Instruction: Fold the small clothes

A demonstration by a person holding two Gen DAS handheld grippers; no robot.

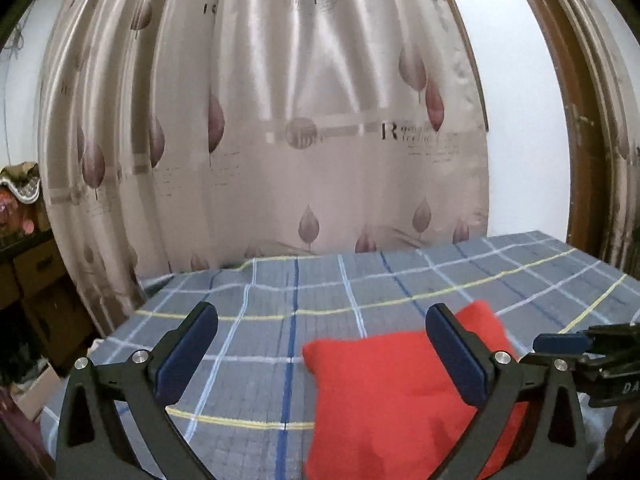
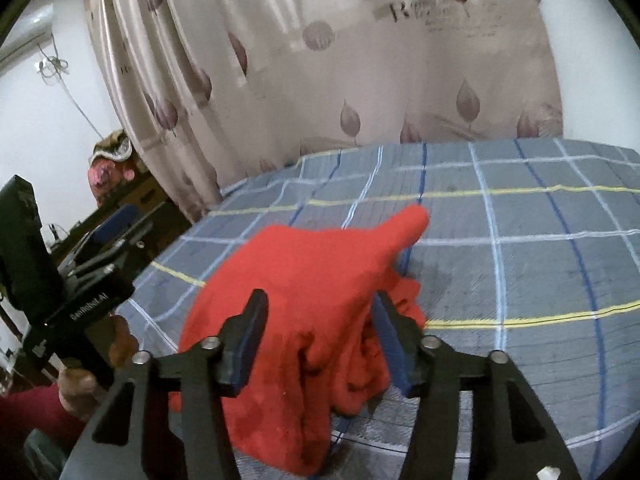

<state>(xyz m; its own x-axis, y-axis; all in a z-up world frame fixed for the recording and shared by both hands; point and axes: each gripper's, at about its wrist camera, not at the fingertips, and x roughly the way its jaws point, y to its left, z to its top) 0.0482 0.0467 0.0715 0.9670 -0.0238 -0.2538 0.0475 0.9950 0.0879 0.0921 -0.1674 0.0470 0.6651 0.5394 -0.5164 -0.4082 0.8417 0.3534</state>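
A red fleece garment (image 2: pixel 304 300) lies bunched on the tabletop (image 2: pixel 520 264), which is covered by a grey plaid cloth, and everything here is placed relative to that garment. The right gripper (image 2: pixel 316 344) sits over its near, thickest part with jaws apart and the piled fabric between them; whether they grip anything yet, I cannot tell. The left gripper (image 1: pixel 320 356) hangs to the garment's left, jaws wide apart and empty, 1 finger (image 1: pixel 456 356) crossing in front of the red cloth. Beyond the garment hangs a satin curtain (image 1: pixel 280 120) with a leaf print. The step in hand looks like gathering or flattening before a fold. Next, each gripper likely needs to take 1 edge and spread the cloth flat.
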